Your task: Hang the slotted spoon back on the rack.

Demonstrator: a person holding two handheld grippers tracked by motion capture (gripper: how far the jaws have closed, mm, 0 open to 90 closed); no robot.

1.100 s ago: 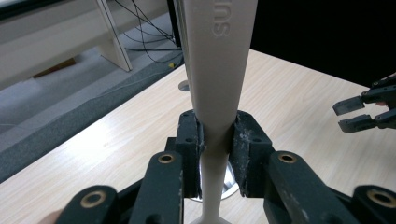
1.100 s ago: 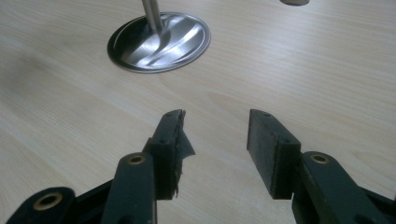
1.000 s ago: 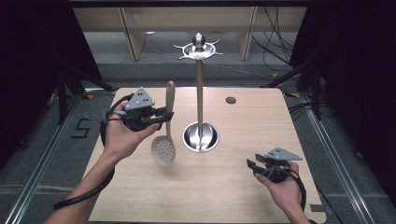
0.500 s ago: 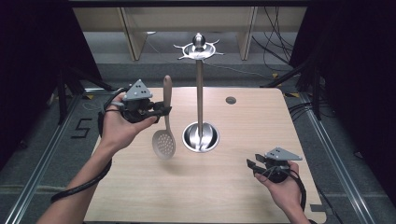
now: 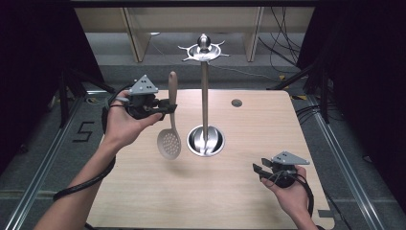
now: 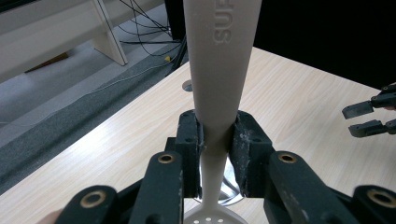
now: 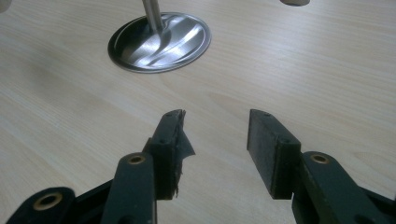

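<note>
The left gripper [image 5: 163, 108], in the upper left part of the high view, is closed on the handle of a beige slotted spoon [image 5: 170, 128]. In the left gripper view the two black jaws press the narrow part of the handle from both sides, and the wider upper part of the slotted spoon [image 6: 219, 74], with raised letters on it, rises to the top edge of the frame. The spoon hangs almost upright above the wooden table [image 5: 158, 191]; its round perforated bowl is at the bottom, in the air over the table, just left of the round steel base of the utensil stand [image 5: 205, 141]. The stand is in the middle of the high view: a thin metal pole goes up from the base to a ring of hooks with a ball on top. The spoon handle is left of the pole and does not touch it.

The right gripper [image 5: 259, 172] is in the lower right of the high view, held low over the table. In the right gripper view its jaws stand apart with nothing between them, and the right gripper [image 7: 215, 140] points toward the shiny base of the stand [image 7: 161, 42] in the upper left of that frame. A small dark round hole [image 5: 236, 102] is in the table, to the right of the pole.
</note>
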